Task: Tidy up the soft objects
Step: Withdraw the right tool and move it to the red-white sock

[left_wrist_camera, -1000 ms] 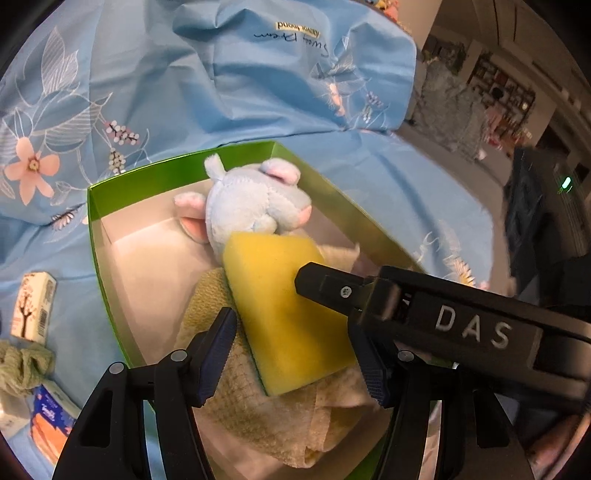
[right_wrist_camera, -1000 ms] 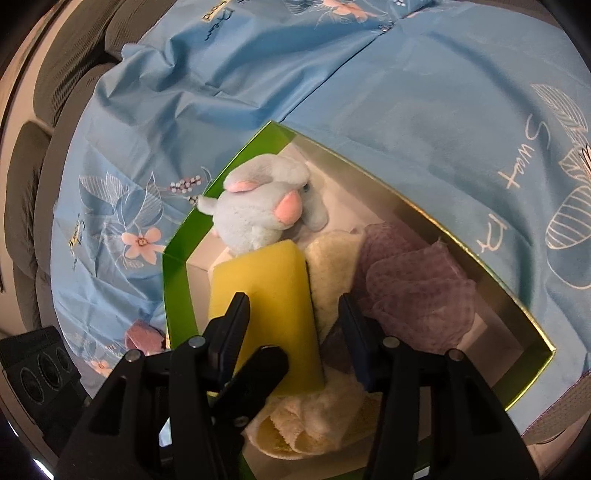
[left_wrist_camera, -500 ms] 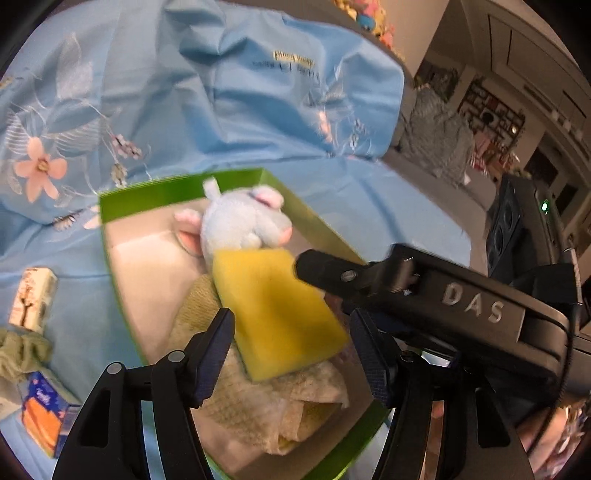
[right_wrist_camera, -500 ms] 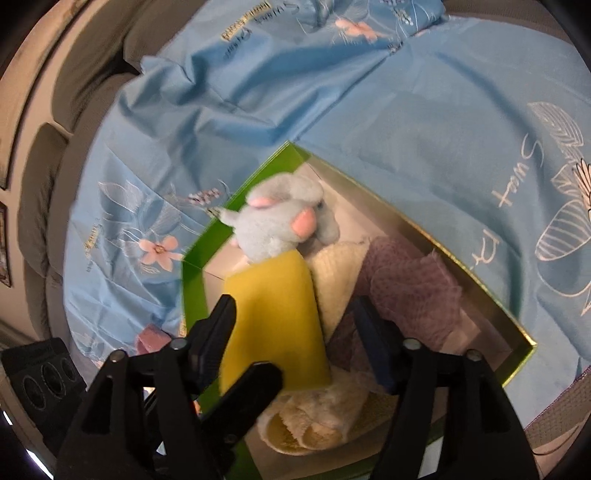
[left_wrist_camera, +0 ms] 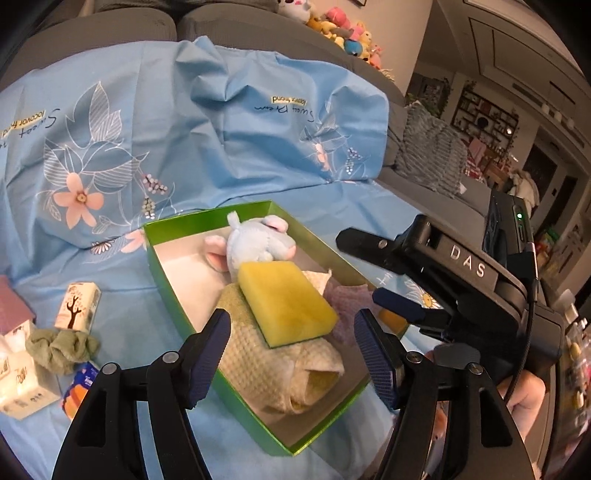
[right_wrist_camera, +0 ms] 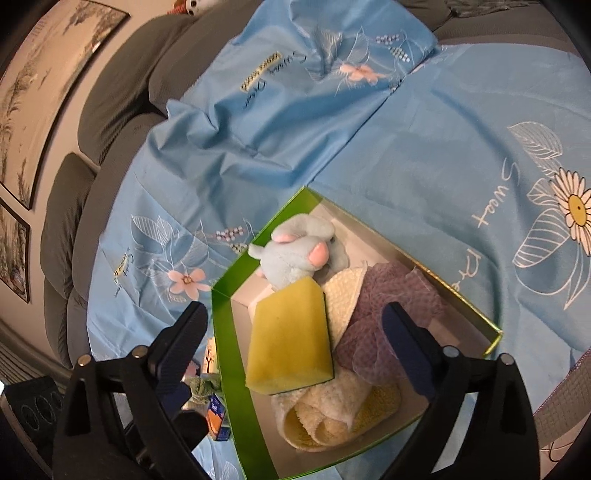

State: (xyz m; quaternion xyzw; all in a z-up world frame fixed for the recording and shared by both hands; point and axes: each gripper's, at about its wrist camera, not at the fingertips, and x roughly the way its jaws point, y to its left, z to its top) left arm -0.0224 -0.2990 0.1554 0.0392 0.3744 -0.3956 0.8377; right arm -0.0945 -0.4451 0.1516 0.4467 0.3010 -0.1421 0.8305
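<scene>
A green box (left_wrist_camera: 173,291) (right_wrist_camera: 225,354) sits on the blue floral sheet. Inside lie a pale blue plush mouse (left_wrist_camera: 258,243) (right_wrist_camera: 295,254), a yellow sponge (left_wrist_camera: 284,302) (right_wrist_camera: 291,339) resting on a rolled cream towel (left_wrist_camera: 273,365) (right_wrist_camera: 332,410), and a purple mesh cloth (left_wrist_camera: 347,306) (right_wrist_camera: 388,314). My left gripper (left_wrist_camera: 291,354) hovers above the box's near end, jaws opening, nothing between them. My right gripper (right_wrist_camera: 295,354) is above the sponge with jaws opening wide, pads clear of it; it also shows at the right of the left wrist view as right gripper (left_wrist_camera: 391,280).
Left of the box lie a green scrunchie (left_wrist_camera: 62,347), a small tissue pack with a tree print (left_wrist_camera: 79,306), a white pack (left_wrist_camera: 18,380) and a blue-orange packet (left_wrist_camera: 79,384) (right_wrist_camera: 216,417). A grey sofa back and plush toys (left_wrist_camera: 343,29) stand behind.
Both grippers have lifted and drawn back from the box. The right jaws have spread wide off the sponge, which stays on the towel. The left jaws have widened slightly.
</scene>
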